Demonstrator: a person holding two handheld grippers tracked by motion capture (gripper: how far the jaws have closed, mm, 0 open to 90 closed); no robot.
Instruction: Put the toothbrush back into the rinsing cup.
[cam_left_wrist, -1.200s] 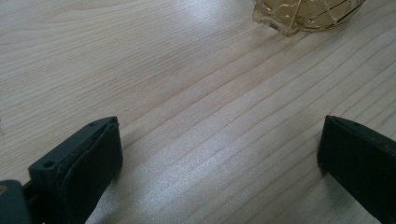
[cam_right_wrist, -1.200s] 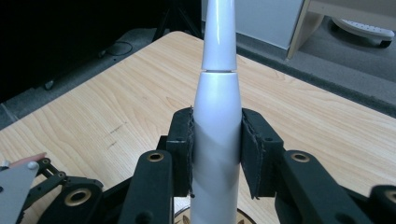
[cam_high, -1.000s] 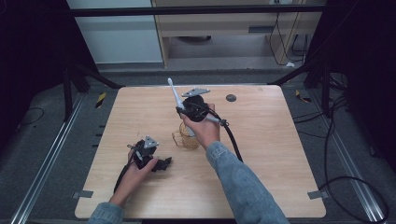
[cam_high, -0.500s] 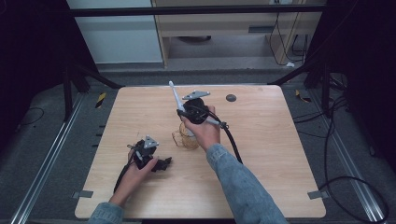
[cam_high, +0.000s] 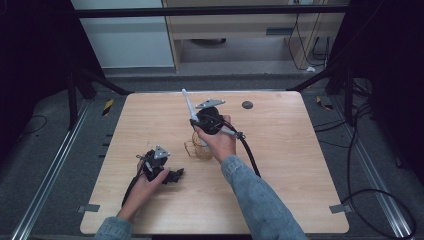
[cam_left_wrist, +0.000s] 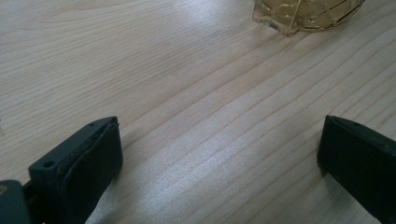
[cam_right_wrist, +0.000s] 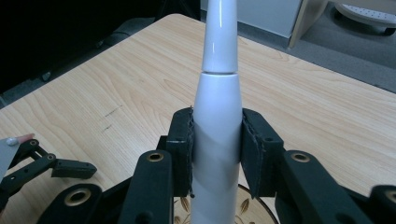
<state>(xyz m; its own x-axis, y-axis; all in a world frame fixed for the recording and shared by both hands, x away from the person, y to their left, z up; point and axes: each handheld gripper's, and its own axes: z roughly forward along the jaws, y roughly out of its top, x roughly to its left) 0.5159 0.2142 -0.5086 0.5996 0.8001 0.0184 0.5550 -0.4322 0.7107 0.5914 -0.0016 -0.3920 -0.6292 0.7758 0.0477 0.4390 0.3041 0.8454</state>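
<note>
A pale wooden worktop (cam_high: 300, 165) is seen from above, standing on a grey floor with dark frame legs at its far corners. Two forearms come in from the near edge, the right one in a denim sleeve (cam_high: 255, 200).

The right claw (cam_high: 192, 119) is held above the middle of the worktop, and a long white tapered object (cam_high: 187, 102), like a toothbrush handle, is clamped in it, rising up and away toward the far left. In the right gripper view the white object (cam_right_wrist: 217, 116) is pressed between the two black jaws, which are closed against its sides.

An amber patterned glass cup (cam_high: 196, 149) stands on the worktop just beneath the right hand (cam_high: 217, 142); its rim is seen in the right gripper view directly under the white object, and its base (cam_left_wrist: 303, 14) appears at the top of the left gripper view.

The left claw (cam_high: 177, 174) is rested low on the worktop near the left front, pointed toward the cup; its jaws are spread wide with nothing between them.

A small dark round disc (cam_high: 247, 105) lies near the far edge.
</note>
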